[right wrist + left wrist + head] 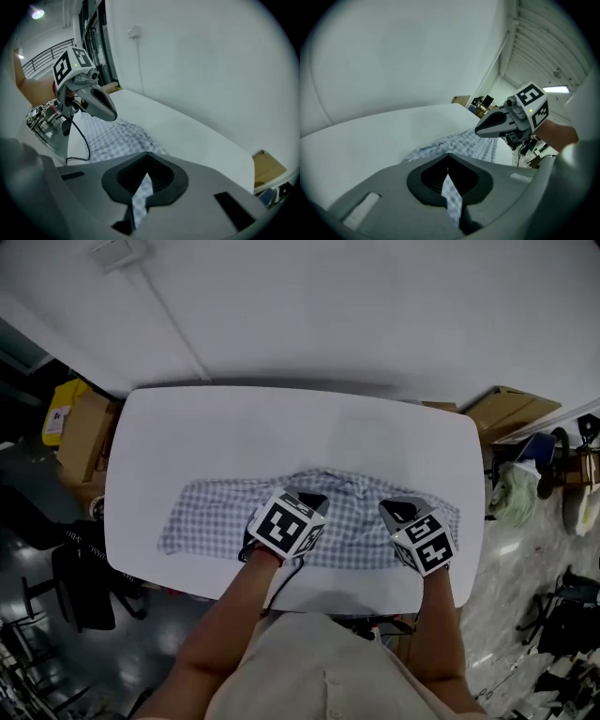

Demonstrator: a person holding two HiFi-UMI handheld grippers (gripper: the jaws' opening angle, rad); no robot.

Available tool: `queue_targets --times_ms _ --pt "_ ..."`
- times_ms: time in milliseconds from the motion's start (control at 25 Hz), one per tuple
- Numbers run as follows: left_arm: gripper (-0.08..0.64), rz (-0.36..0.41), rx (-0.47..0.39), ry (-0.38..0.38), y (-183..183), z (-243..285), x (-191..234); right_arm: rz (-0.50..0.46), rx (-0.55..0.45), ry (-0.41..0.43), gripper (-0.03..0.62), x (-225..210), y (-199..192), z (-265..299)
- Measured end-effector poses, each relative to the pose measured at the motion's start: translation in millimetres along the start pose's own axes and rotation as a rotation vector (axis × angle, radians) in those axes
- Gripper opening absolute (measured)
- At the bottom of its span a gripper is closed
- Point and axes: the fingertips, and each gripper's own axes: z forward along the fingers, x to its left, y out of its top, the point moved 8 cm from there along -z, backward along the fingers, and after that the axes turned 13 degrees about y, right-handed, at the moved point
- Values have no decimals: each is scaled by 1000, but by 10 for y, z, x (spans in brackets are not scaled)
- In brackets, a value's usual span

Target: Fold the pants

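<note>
One pair of blue-checked pants (356, 521), spread lengthwise on the white tabletop (281, 427), close to its near edge. Pinched in two places along that near side: a strip of checked cloth clenched in the left tongs (309, 500) toward the tabletop's middle, another clenched in the right tongs (397, 512) toward its right end. Judged early in the fold: cloth gripped, no new crease laid, full length stretched across the tabletop. Left to do, by the look of it: carrying the gripped edge over, laying it flat, then halving the length. Count: one pair of pants, two tongs, one tabletop. Off the tabletop's left end, one cardboard box (80, 432); off its right end, a second.
</note>
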Motion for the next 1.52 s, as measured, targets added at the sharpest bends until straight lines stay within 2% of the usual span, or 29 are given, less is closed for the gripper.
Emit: queue_targets --times_ms 320,600,920,1080,1360,1440,1520 --pt "12 -130 10 118 -783 -648 470 -282 49 175 17 593 778 522" --pt "12 -299 -6 197 -1376 -1075 840 -481 106 316 17 1129 1337 993" --pt "12 -391 -25 271 -1953 -1558 1135 -694 181 449 17 1756 1837 1518" --pt "12 -437 -30 310 -2254 -1744 1277 -772 218 484 17 2033 2037 1789" --pt "16 -506 -4 435 -2781 -1941 1533 -1008 329 548 22 2492 2357 2274" --pt "34 -508 -1 488 -2872 -1981 1630 -1079 373 568 77 2603 2445 2427" --pt "121 -506 -5 535 -2918 -2012 1732 -1142 409 582 101 2695 2525 2581"
